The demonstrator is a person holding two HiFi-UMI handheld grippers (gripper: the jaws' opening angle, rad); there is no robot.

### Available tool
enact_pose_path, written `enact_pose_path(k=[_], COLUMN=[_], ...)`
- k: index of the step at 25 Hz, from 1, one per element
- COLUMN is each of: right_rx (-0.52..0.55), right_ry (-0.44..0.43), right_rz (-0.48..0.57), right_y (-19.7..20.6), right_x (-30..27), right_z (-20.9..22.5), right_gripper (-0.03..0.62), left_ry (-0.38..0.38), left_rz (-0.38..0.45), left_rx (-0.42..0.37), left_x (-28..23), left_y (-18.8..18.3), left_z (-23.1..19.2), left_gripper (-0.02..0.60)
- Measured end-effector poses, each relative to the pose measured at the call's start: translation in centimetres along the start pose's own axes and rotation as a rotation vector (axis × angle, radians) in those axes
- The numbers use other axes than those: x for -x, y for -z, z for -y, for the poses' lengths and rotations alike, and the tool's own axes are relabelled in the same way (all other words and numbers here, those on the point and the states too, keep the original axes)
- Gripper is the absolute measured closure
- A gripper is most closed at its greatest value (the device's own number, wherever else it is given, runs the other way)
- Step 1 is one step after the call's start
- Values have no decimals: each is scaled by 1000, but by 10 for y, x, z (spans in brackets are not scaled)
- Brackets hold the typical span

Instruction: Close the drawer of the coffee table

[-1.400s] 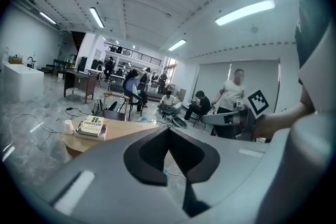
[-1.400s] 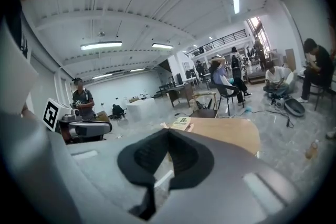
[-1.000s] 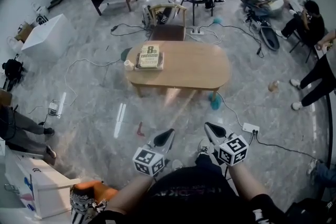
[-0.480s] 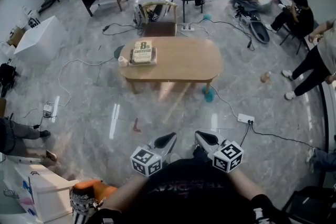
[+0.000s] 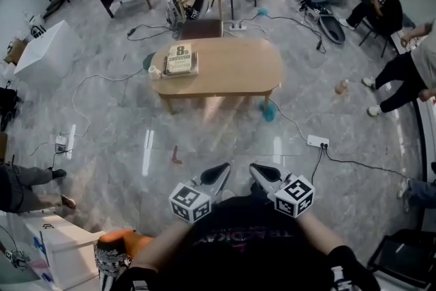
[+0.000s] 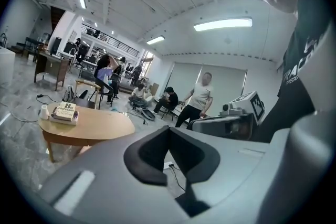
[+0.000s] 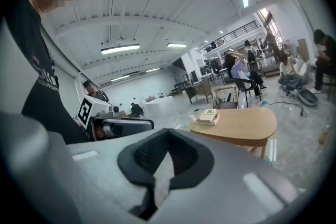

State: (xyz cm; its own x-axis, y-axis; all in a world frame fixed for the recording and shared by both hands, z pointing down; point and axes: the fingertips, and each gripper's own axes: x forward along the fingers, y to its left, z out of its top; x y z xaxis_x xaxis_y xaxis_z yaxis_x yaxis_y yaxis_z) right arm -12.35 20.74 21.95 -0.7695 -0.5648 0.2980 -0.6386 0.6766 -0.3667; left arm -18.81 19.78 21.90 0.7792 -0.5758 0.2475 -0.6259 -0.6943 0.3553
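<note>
1. The left gripper (image 5: 219, 172) and right gripper (image 5: 256, 171) are both clamped shut with nothing in them. They're held side by side, close in front of the person's body and pointing at 12 o'clock.
2. The table (image 5: 235, 75) sits at 12 o'clock, well apart from both grippers, with lots of shiny floor (image 5: 122, 146) in between. My guess is the job hasn't really started and it's all approach from here.
3. The drawer (image 5: 219, 110) is my best read of the pale blurry patch under the table's near edge. It could also be glare, I honestly can't tell.
4. What could go wrong:
   - There's a power strip (image 5: 317, 142) at 2 o'clock with a cable (image 5: 361, 163) trailing off it. Drift right on the walk-in and you could snag it.
   - Shoving with shut jaws off-centre could skew the drawer so it jams.
   - Pushing too hard could make the table slide on that glossy floor. That could rock the cup (image 5: 155, 72), which sits just beside the books (image 5: 180, 59) at the table's 9 o'clock end.
   - People (image 5: 381, 7) are sitting and standing from 12 to 3 o'clock beyond the table, so there isn't much room to overshoot.
5. Containers:
   - Drawer: the inside isn't visible.
   - Cup: too small to see what's in it.
   - White box (image 5: 48, 51) at 10 o'clock: it looks closed, contents unknown.
</note>
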Motion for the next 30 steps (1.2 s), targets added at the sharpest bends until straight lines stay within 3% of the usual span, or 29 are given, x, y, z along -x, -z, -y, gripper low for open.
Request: enact_pose_path(k=[30], right_rx=[10], right_ry=[-6], right_rz=[-31], right_y=[11], right_x=[-1], right_z=[-13], right_gripper=[592], left_ry=[22], left_rz=[18], left_rx=[11], left_x=[8], left_y=[4], left_z=[4], left_gripper=[577])
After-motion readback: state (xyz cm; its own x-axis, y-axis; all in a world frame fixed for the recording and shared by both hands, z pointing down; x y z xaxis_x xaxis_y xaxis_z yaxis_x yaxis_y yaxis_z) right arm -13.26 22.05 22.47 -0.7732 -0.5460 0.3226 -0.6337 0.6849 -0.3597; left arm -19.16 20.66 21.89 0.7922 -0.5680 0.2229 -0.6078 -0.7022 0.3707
